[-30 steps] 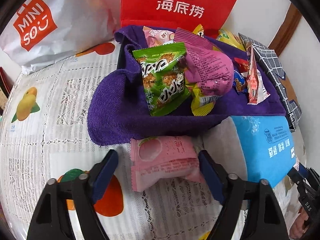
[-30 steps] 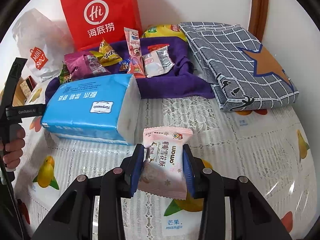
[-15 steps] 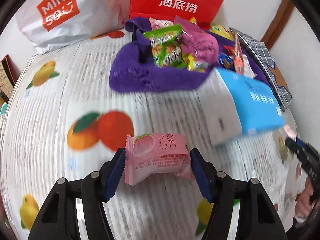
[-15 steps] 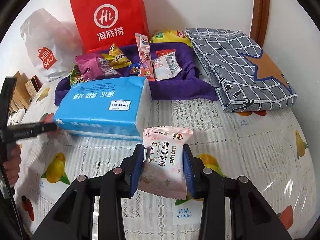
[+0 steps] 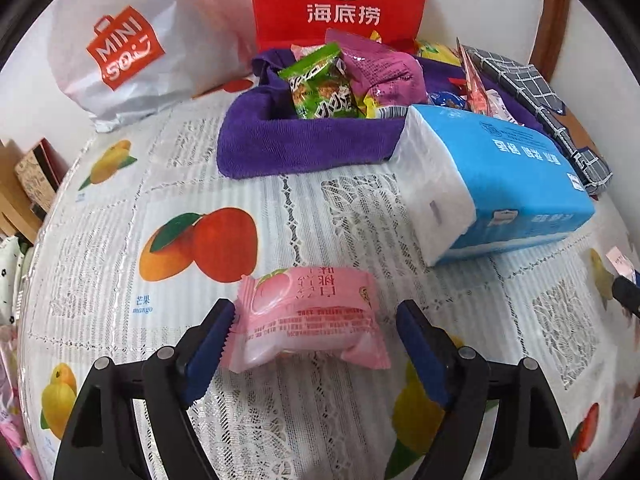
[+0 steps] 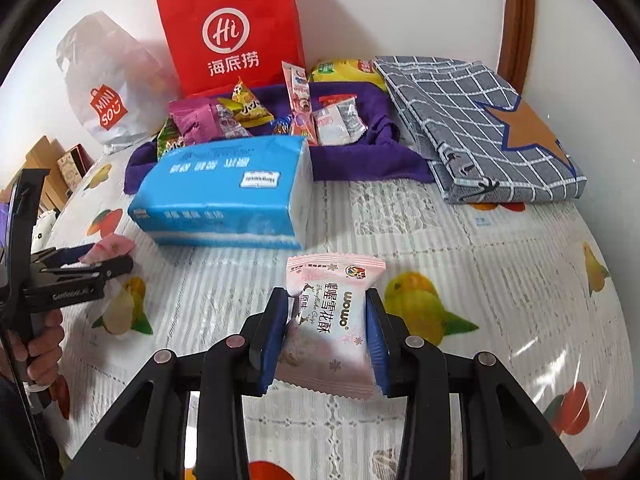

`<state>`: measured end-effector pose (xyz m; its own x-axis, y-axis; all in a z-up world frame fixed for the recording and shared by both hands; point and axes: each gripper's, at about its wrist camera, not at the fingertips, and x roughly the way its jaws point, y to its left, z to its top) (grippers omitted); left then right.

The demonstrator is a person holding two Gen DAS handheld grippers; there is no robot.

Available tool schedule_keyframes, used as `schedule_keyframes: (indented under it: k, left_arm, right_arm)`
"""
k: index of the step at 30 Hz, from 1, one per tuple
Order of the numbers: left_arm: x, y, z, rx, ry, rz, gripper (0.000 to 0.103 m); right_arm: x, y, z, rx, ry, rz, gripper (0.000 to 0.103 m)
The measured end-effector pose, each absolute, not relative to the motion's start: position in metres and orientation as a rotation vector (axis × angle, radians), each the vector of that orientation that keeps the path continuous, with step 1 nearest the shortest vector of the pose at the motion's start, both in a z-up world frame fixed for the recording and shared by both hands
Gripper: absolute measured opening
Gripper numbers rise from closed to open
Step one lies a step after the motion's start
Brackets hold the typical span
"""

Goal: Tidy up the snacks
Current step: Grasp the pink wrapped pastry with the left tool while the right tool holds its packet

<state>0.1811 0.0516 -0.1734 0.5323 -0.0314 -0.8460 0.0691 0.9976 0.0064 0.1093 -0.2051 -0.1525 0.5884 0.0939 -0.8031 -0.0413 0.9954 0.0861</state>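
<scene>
Now the left hand-held gripper [image 5: 314, 344] sits low in the left wrist view with its blue pads spread wide. The peach snack pack [image 5: 310, 318] lies between them. One pad touches the pack's left end, and the other stands apart from it, so nothing is squeezed. It cannot be told whether the pack rests on the worktop [image 5: 120, 264].

The right hand-held gripper [image 6: 330, 334] is closed on the pale pink snack pack [image 6: 334, 320], both pads pressing its sides, low in the middle of the right wrist view.

The other snacks sit in a heap on the purple towel [image 5: 300, 144] near the top of both views, in front of the red paper bag [image 5: 340, 0].

To do this step well, each pack should probably be gripped by its fat middle, not its thin crimped ends, and lifted before it travels.

The blue tissue pack [image 6: 228, 192] blocks the straight path to the heap. There is open room to the right of it, next to the checked cloth [image 6: 480, 120].
</scene>
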Motion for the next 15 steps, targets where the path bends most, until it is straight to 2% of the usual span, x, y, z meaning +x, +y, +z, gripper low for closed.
schedule_keyframes:
  k: [1, 3, 10, 11, 15]
  left_arm:
    - [0.18, 0.052, -0.173, 0.038, 1.002, -0.056, 0.077]
    - [0.177, 0.054, -0.171, 0.029, 0.987, -0.049, 0.062]
    - [0.17, 0.06, -0.162, -0.021, 0.996, -0.092, 0.053]
    - [0.167, 0.06, -0.159, -0.027, 0.99, -0.096, 0.049]
    - [0.163, 0.056, -0.147, -0.041, 0.977, -0.134, 0.047]
  right_arm:
    - [0.108, -0.206, -0.154, 0.062, 0.943, 0.075, 0.038]
    - [0.105, -0.208, -0.156, 0.065, 0.95, 0.072, 0.038]
    - [0.1, -0.21, -0.152, 0.064, 0.942, 0.07, 0.038]
    - [0.1, -0.209, -0.15, 0.063, 0.939, 0.072, 0.038]
    - [0.098, -0.207, -0.142, 0.058, 0.922, 0.081, 0.038]
